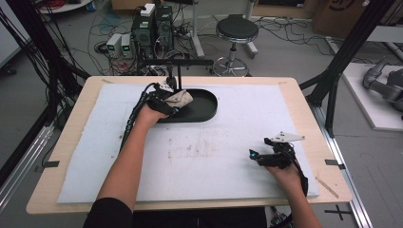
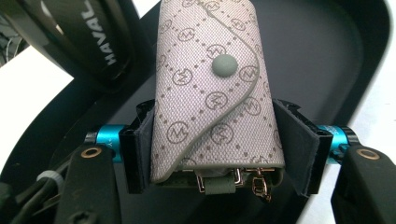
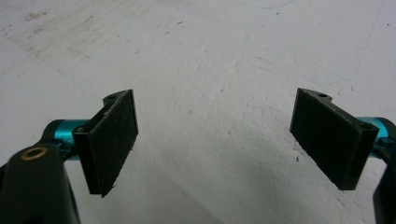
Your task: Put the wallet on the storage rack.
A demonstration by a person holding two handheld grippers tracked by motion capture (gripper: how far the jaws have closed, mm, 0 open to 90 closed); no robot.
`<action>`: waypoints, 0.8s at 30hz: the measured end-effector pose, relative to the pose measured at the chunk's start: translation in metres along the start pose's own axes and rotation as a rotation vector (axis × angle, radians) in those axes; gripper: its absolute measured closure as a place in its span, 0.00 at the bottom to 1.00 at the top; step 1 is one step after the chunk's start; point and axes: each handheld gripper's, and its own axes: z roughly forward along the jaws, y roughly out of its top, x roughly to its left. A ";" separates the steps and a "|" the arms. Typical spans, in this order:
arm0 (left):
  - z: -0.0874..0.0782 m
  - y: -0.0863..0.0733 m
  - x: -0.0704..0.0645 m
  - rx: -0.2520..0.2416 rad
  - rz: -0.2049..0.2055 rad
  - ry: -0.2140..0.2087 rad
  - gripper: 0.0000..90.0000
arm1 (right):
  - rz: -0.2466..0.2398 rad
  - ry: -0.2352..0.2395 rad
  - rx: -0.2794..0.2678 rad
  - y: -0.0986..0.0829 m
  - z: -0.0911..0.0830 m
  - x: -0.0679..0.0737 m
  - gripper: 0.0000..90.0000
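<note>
The left gripper (image 2: 212, 154) has its jaws clamped on both long sides of a key pouch (image 2: 212, 88), holding it over the black oval tray (image 1: 204, 107) at the far side of the table. The pouch is grey woven fabric, printed with circled M marks and dots, its curved flap shut by a round snap; metal clasps poke from its near end. A dark Haval key fob (image 2: 91, 35) lies in the tray beside it. The right gripper (image 3: 215, 140) rests on the white foam mat (image 1: 228, 156), its felt-faced jaws wide apart, holding nothing.
</note>
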 end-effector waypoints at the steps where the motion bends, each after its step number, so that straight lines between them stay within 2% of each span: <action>1: 0.002 0.000 0.001 0.004 -0.005 0.000 0.40 | 0.000 -0.001 0.000 0.000 0.000 0.000 0.17; 8: 0.012 -0.001 0.001 0.055 -0.007 0.002 0.40 | -0.001 0.001 -0.002 0.000 0.000 0.000 0.17; 14: 0.015 -0.002 0.001 0.077 -0.042 0.008 0.36 | -0.002 -0.001 -0.002 0.000 0.000 0.000 0.17; 16: 0.014 -0.001 0.000 0.078 -0.054 0.028 0.35 | -0.004 -0.001 -0.003 0.000 0.000 0.000 0.17; 24: -0.003 0.002 0.001 0.033 -0.071 0.025 0.26 | -0.007 0.001 -0.001 0.000 0.000 0.000 0.17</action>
